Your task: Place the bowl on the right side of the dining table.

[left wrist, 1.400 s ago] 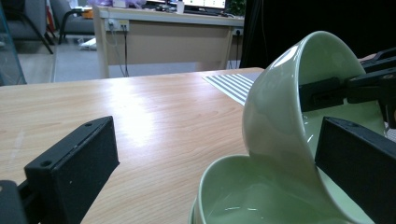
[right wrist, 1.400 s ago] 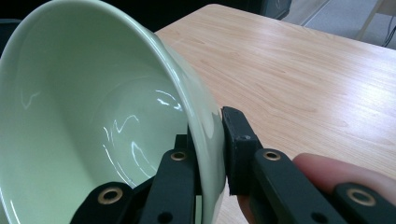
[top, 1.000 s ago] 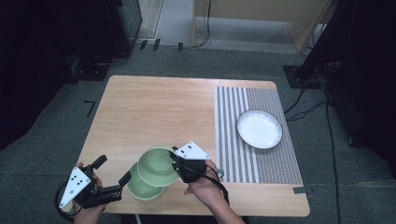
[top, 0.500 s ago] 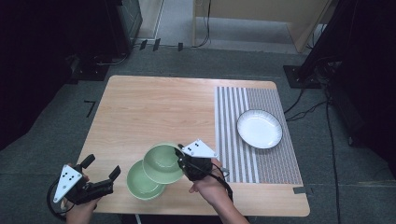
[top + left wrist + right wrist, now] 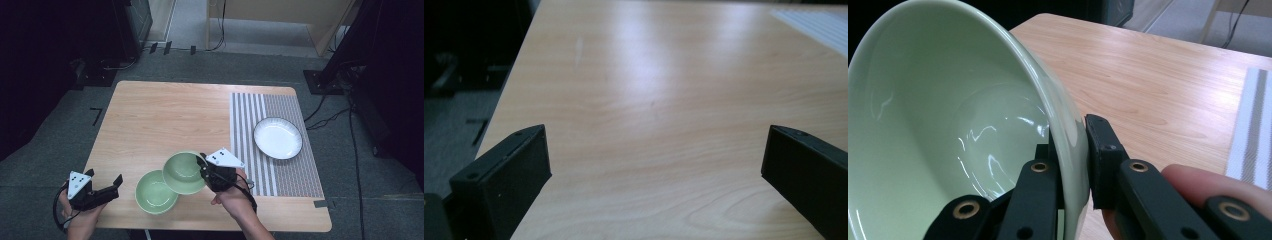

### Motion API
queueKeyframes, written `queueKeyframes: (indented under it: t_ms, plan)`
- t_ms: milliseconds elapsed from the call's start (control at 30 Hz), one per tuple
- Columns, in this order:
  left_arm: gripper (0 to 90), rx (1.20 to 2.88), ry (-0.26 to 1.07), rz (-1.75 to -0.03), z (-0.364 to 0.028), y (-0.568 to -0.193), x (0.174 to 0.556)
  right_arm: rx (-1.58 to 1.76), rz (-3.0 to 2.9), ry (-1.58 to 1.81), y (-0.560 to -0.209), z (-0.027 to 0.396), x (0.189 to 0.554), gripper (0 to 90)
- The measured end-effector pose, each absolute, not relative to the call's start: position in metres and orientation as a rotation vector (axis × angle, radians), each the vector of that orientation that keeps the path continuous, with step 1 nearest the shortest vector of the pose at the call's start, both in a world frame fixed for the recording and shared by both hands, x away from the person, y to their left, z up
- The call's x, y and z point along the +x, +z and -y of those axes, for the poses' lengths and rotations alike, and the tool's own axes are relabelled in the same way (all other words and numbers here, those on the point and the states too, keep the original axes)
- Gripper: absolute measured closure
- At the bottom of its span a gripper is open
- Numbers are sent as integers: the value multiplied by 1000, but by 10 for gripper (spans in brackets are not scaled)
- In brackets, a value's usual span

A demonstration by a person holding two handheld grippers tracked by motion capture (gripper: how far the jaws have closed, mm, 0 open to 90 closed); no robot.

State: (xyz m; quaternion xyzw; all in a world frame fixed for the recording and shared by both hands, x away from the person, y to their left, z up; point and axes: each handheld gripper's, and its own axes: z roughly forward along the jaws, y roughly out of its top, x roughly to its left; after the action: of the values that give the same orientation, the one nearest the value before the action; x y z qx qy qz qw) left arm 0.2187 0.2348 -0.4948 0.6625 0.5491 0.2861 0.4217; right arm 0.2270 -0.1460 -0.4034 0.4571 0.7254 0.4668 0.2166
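Observation:
Two pale green bowls are near the table's front edge. My right gripper [image 5: 204, 172] is shut on the rim of the raised green bowl [image 5: 183, 172], one jaw inside and one outside; in the right gripper view my right gripper [image 5: 1073, 165] pinches the bowl's [image 5: 938, 125] wall. That bowl overlaps the second green bowl [image 5: 154, 192], which rests on the wooden table [image 5: 165, 120]. My left gripper [image 5: 104, 181] is at the front left corner, open and holding nothing; in the left gripper view its fingers [image 5: 509, 172] stand far apart over bare wood.
A grey striped placemat [image 5: 260, 125] covers the table's right side, and a white plate [image 5: 278, 138] lies on it. Black equipment and cables sit on the floor beyond the table. The table's left edge [image 5: 506, 95] runs close to my left gripper.
The raised bowl has shifted right and slightly away in my right gripper, uncovering more of the lower bowl. My left gripper has drawn left and back, away from the bowls.

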Motion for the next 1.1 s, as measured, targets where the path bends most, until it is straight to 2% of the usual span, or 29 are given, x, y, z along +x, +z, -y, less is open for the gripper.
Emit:
queueKeyframes:
  t_ms: [267, 700, 1100]
  plan:
    - [0, 1774, 663, -1456, -235, -514, 230, 1315, -1956, 1311, -397, 168, 233, 836]
    - [0, 1872, 603, -1529, -232, -518, 238, 1364, -1875, 1333, -387, 194, 239, 836]
    - [0, 1920, 633, -1531, -228, -519, 239, 1426, -1800, 1331, -382, 221, 247, 837]
